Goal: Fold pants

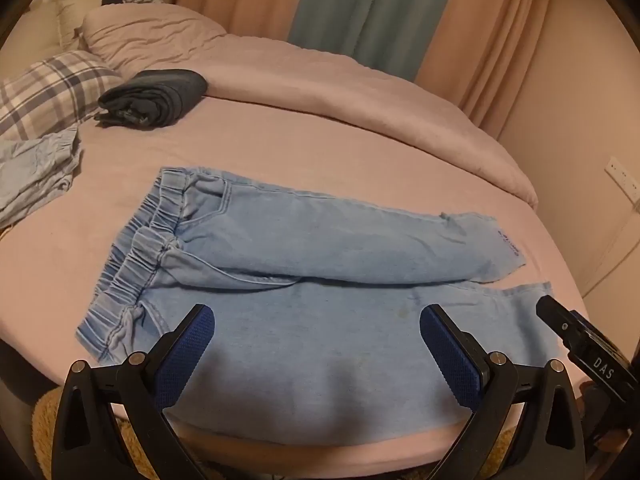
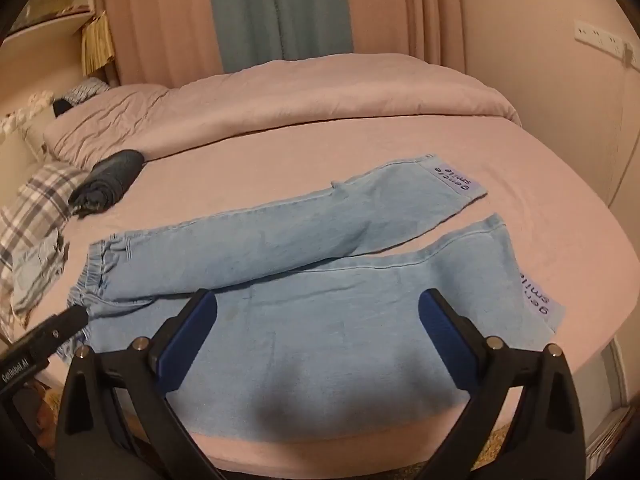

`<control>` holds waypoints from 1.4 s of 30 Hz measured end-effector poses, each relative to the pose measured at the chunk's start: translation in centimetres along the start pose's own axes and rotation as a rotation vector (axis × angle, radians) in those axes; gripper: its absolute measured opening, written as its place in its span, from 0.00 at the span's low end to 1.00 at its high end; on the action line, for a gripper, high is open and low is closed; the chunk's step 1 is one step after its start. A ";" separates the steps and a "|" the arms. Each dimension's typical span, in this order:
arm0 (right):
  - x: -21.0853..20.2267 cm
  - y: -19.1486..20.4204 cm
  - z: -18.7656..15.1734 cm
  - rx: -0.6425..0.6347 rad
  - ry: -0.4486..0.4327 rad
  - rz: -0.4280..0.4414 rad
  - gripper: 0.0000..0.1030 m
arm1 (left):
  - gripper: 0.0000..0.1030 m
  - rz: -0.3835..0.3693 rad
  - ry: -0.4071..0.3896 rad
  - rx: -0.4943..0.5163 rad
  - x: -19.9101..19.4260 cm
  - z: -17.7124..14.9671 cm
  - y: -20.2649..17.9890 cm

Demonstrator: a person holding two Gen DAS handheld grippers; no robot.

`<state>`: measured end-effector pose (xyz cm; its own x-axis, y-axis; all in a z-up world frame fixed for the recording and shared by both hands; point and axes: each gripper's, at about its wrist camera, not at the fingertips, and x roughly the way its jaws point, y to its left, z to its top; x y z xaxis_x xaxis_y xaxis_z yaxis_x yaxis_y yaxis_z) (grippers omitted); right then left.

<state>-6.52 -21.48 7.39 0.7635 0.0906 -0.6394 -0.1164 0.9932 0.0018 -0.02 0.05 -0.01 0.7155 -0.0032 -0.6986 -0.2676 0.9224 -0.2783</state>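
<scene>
- Pants (image 1: 320,264), light blue denim, are lying spread flat on the pink sheet of the bed (image 1: 360,148), near its front edge.
- Their elastic waistband (image 1: 136,264) is pointing toward the left side of the bed, and the two legs are running out to the right.
- The far leg (image 2: 280,232) is angling across and overlapping the top edge of the near leg (image 2: 340,340); the two hems are lying apart, each carrying a pale label with dark lettering.
- The left tool (image 1: 318,344) is hanging over the near leg with its blue-padded fingers spread wide, gripping nothing.
- The right tool (image 2: 318,328) is hanging over the same leg, farther toward the hems, its fingers likewise spread wide and holding nothing.
- Whether either tool's fingertips are touching the denim is not clear from these views.
- A dark folded garment (image 1: 154,98) is sitting farther back on the bed, beside a plaid pillow (image 1: 44,88).
- A crumpled pale blue cloth (image 1: 32,176) is lying at the left, well apart from the waistband.
- A pink duvet (image 1: 340,92) is bunching along the far side, with pink and blue curtains (image 1: 360,8) hanging behind it.
</scene>
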 end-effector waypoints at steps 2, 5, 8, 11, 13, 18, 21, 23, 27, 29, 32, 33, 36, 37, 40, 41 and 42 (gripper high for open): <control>0.0 0.2 0.0 -0.003 -0.002 -0.001 0.98 | 0.99 -0.004 0.007 -0.003 0.1 0.0 0.2; 0.1 0.3 0.0 -0.017 0.002 -0.005 0.98 | 0.99 -0.019 0.016 -0.008 0.1 0.0 0.5; 0.3 0.3 0.1 -0.018 0.008 -0.010 0.98 | 0.99 -0.025 -0.010 -0.003 0.2 0.1 0.6; 0.4 0.3 0.1 -0.012 0.009 -0.004 0.98 | 0.99 -0.023 -0.022 0.013 0.3 -0.2 0.6; 0.4 0.4 0.0 -0.010 0.006 -0.006 0.97 | 0.99 -0.031 -0.011 0.008 0.1 -0.3 -0.1; 0.4 0.4 0.0 -0.008 0.007 0.006 0.96 | 0.99 -0.040 -0.014 0.003 0.2 -0.1 -0.3; 0.5 0.4 0.0 -0.008 0.006 0.005 0.95 | 0.99 -0.058 -0.022 -0.018 0.2 -0.1 -0.1; 0.5 0.4 0.0 -0.008 0.006 0.007 0.95 | 0.99 -0.070 -0.031 -0.030 0.2 -0.2 0.0; 0.6 0.4 0.0 -0.014 0.011 -0.001 0.95 | 0.99 -0.074 -0.025 -0.029 0.2 -0.1 0.2; 0.6 0.6 0.0 -0.015 0.011 0.000 0.95 | 0.99 -0.071 -0.024 -0.031 0.2 -0.1 0.2; 0.7 0.6 0.0 -0.013 0.014 0.004 0.95 | 0.99 -0.066 -0.015 -0.025 0.3 -0.2 0.2; 0.7 0.6 0.0 -0.014 0.014 0.004 0.94 | 0.99 -0.071 -0.011 -0.028 0.4 -0.2 0.2; 0.7 0.7 -0.1 -0.017 0.013 -0.005 0.94 | 0.99 -0.075 0.000 -0.028 0.6 -0.2 0.2; 0.7 0.7 -0.2 -0.019 0.012 -0.009 0.94 | 0.99 -0.071 0.001 -0.027 0.7 -0.3 0.1; 0.8 0.8 -0.2 -0.021 0.012 -0.016 0.94 | 0.99 -0.062 0.008 -0.027 0.8 -0.4 0.0; 0.9 0.8 -0.2 -0.021 0.014 -0.015 0.94 | 0.99 -0.062 0.008 -0.026 0.8 -0.4 0.0; 0.9 0.8 -0.2 -0.021 0.014 -0.014 0.94 | 0.99 -0.063 0.007 -0.025 0.9 -0.4 0.0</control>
<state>-6.10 -20.65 6.67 0.7565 0.0752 -0.6497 -0.1185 0.9927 -0.0232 0.37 -0.06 -0.86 0.7272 -0.0635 -0.6835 -0.2383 0.9104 -0.3381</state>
